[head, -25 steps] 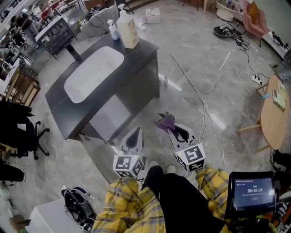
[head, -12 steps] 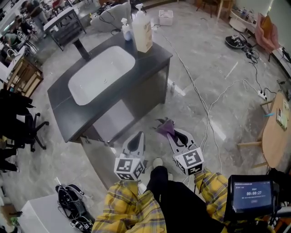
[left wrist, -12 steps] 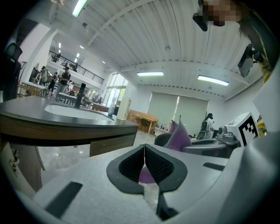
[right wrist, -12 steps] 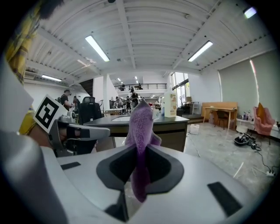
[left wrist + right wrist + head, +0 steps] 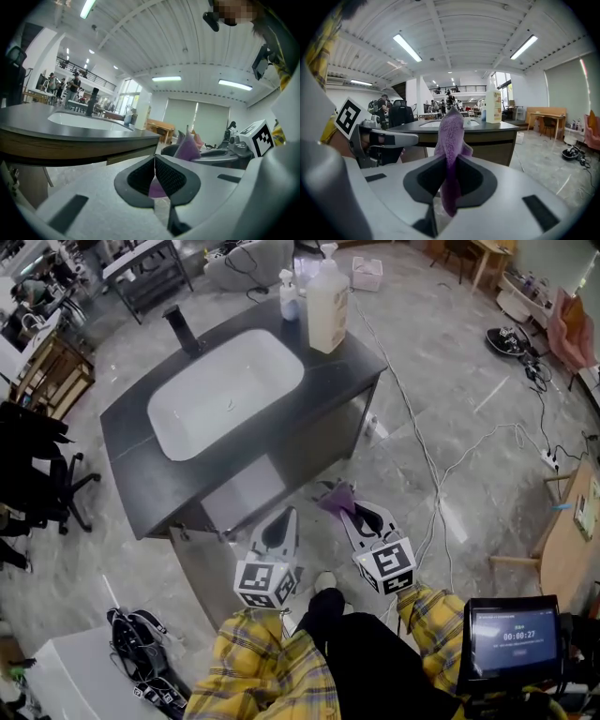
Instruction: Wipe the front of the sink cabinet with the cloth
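The dark grey sink cabinet [image 5: 309, 442] with a white basin [image 5: 225, 390] stands ahead of me; its front face shows in the right gripper view [image 5: 487, 147]. My right gripper [image 5: 349, 512] is shut on a purple cloth [image 5: 451, 140], which sticks up between its jaws, its tip [image 5: 336, 497] just short of the cabinet front. My left gripper [image 5: 278, 526] is beside it, shut with nothing in it, below the counter edge [image 5: 79, 140]. The cloth [image 5: 187, 145] also shows to the right in the left gripper view.
A large pump bottle [image 5: 328, 292] and a small bottle [image 5: 288, 298] stand on the counter's far corner beside a black tap [image 5: 183, 331]. White cables [image 5: 441, 465] trail over the floor at right. A round wooden table [image 5: 574, 540] is far right, a black bag [image 5: 136, 643] lower left.
The view has drawn closer to the cabinet, which now sits larger and nearer the middle. Both grippers keep their pose, the cloth still held in the right one.
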`<state>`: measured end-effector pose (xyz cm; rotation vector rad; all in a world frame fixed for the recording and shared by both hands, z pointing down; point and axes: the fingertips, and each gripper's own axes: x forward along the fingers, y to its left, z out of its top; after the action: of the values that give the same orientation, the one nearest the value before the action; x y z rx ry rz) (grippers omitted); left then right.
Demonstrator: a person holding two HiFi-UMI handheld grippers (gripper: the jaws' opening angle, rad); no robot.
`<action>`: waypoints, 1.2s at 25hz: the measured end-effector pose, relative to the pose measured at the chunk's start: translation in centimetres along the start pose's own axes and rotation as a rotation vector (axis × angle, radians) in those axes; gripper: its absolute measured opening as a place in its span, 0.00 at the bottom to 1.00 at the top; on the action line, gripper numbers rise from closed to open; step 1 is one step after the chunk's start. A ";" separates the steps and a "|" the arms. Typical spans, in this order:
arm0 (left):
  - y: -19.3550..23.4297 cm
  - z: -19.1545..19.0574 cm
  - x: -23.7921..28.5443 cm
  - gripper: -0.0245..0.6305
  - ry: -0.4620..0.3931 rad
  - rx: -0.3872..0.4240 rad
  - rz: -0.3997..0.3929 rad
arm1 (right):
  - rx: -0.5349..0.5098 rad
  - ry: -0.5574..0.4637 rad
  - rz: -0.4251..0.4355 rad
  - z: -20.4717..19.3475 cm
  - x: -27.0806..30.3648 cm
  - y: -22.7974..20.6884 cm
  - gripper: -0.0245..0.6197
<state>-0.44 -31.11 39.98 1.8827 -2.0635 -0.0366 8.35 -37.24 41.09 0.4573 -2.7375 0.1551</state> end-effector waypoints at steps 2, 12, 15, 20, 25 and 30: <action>1.2 -0.2 0.2 0.05 0.011 -0.004 0.021 | -0.004 0.001 0.017 0.2 1.4 0.1 0.12; 4.6 -0.1 0.0 0.05 0.000 0.001 0.146 | -0.059 0.019 0.165 0.2 6.3 1.7 0.12; 4.6 -0.3 0.6 0.05 0.003 0.007 0.203 | -0.059 0.031 0.227 -0.1 7.3 1.3 0.12; 4.1 -0.6 2.1 0.05 -0.023 -0.028 0.327 | -0.077 0.044 0.343 -0.2 7.8 -0.3 0.12; 2.9 -1.0 4.1 0.05 -0.049 -0.055 0.429 | -0.124 0.071 0.442 -0.8 8.1 -3.1 0.12; 2.4 -1.8 5.0 0.05 -0.060 -0.059 0.517 | -0.158 0.073 0.489 -1.1 9.6 -5.7 0.12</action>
<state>-2.55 -35.26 43.42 1.2787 -2.4947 -0.0260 2.15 -45.20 45.94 -0.2610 -2.7083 0.0737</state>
